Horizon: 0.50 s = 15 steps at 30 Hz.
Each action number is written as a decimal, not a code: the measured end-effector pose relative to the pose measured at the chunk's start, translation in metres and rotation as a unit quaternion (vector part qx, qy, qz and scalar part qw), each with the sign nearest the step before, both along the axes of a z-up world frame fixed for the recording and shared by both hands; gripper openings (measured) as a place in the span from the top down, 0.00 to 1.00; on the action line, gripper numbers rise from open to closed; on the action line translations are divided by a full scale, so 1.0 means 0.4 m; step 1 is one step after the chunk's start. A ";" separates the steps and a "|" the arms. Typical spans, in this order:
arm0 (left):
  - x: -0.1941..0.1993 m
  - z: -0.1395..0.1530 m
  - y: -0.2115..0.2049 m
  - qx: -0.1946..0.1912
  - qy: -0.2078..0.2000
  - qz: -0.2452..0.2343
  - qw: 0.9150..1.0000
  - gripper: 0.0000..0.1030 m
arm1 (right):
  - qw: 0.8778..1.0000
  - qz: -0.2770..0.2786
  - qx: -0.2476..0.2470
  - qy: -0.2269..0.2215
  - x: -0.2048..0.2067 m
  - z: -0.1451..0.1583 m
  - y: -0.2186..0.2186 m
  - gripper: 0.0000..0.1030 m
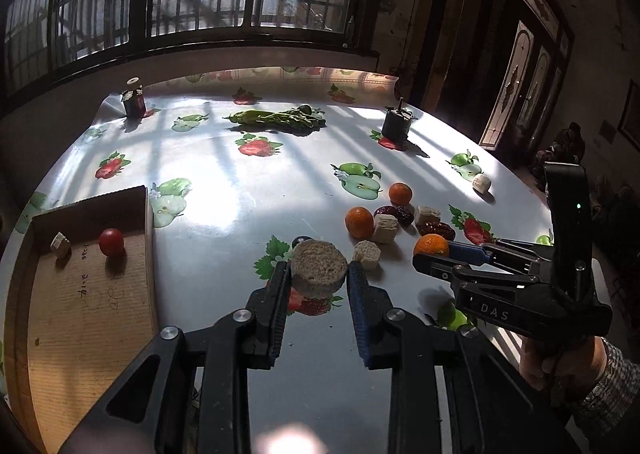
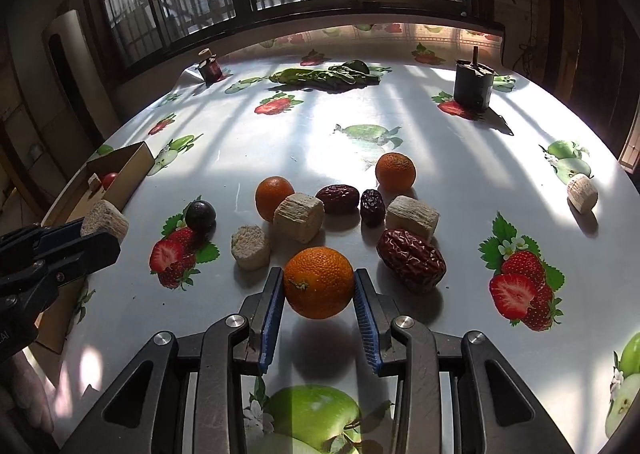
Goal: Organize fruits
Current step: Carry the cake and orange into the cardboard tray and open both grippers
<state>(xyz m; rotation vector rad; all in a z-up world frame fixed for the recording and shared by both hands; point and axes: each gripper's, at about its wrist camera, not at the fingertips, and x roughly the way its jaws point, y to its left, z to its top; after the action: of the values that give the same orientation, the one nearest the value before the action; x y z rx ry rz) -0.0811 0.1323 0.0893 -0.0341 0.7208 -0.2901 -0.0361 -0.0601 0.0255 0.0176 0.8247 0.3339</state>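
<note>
My left gripper (image 1: pixel 318 270) is shut on a round beige chunk (image 1: pixel 319 260), lifted above the fruit-print tablecloth. To its left lies a cardboard box (image 1: pixel 80 314) holding a cherry tomato (image 1: pixel 111 242) and a small beige piece (image 1: pixel 60 244). An orange (image 2: pixel 319 282) hangs just over the table, my right gripper (image 2: pixel 318 278) shut on it. Beyond it lie two more oranges (image 2: pixel 274 196) (image 2: pixel 395 171), red dates (image 2: pixel 411 259) (image 2: pixel 337 198), beige chunks (image 2: pixel 299 216) (image 2: pixel 413 216) (image 2: pixel 251 247) and a dark round fruit (image 2: pixel 200 215).
Green leafy vegetables (image 2: pixel 328 75) lie at the far side, between a small dark jar (image 2: pixel 210 68) and a dark can (image 2: pixel 474 84). One beige chunk (image 2: pixel 582 192) sits alone near the right edge. A person's hand (image 1: pixel 560 358) grips the right tool.
</note>
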 end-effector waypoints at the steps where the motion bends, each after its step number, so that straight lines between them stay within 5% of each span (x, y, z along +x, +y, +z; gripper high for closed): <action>1: -0.012 0.013 0.037 0.005 -0.003 0.011 1.000 0.73 | 1.000 0.008 0.003 -0.005 -0.012 0.016 0.015 0.64; 8: 0.002 0.026 0.318 0.074 0.026 0.125 0.989 0.73 | 0.996 0.088 0.005 -0.017 -0.031 0.118 0.212 0.64; 15: 0.094 -0.045 0.540 0.015 0.115 0.197 0.973 0.73 | 0.985 0.174 0.016 0.006 0.004 0.136 0.507 0.63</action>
<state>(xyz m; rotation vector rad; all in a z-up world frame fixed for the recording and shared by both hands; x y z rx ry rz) -0.0435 0.3482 0.0714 -0.1834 0.9300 0.1077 -0.0346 0.1425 0.0797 -0.0970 0.8334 0.6774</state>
